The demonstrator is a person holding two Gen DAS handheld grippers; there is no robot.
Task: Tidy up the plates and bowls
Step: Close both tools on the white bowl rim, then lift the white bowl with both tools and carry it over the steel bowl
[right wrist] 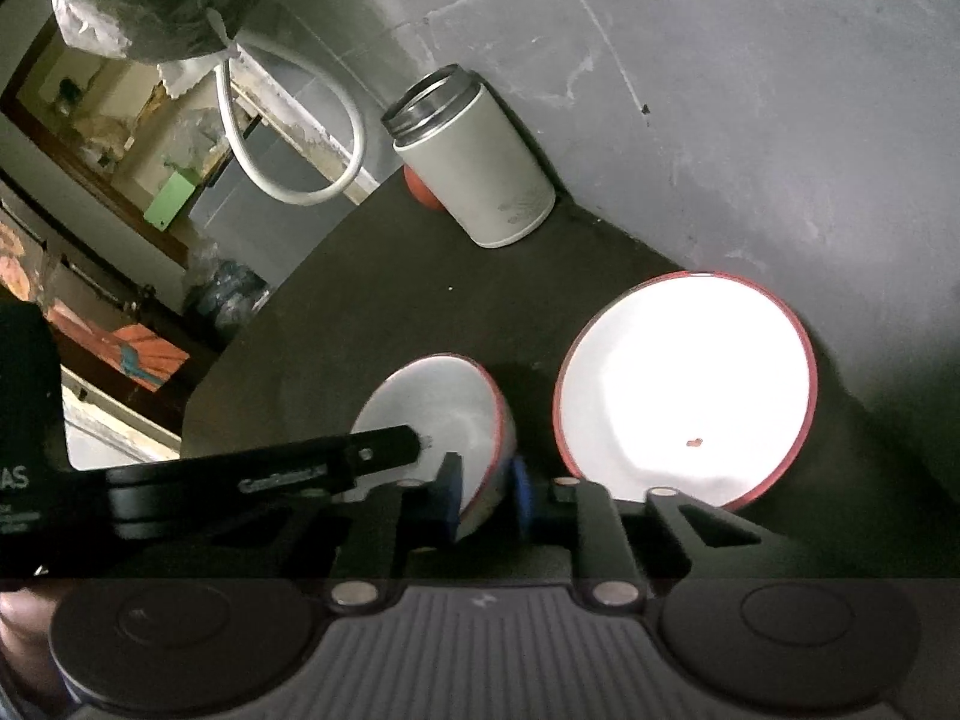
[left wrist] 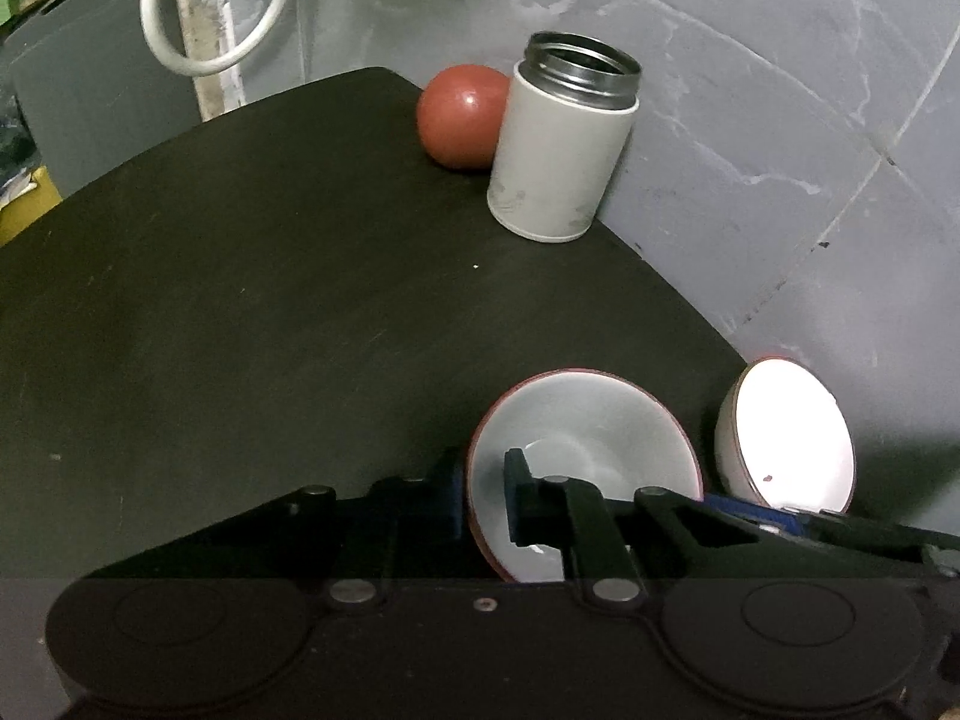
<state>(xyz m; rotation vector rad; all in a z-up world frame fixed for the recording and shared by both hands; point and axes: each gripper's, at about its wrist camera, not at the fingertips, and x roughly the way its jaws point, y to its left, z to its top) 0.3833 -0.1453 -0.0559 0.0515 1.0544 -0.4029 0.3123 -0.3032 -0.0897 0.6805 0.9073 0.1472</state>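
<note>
- Small red-rimmed bowl (left wrist: 591,450), nearest the lens, is clamped at its rim by both tools: left gripper (left wrist: 483,495) on one wall, right gripper (right wrist: 486,495) on the opposite wall.
- Bowl is tilted on the dark table (left wrist: 252,300).
- Larger white bowl (right wrist: 684,387) is seen just beside it, near the grey wall (right wrist: 720,120).
- Open grey canister (left wrist: 561,147) and red ball (left wrist: 459,114) are noted at the table's far corner, touching.

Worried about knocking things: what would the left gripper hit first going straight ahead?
The small bowl: the left gripper straddles its rim. Past it, probably bare table, then the grey canister.
</note>
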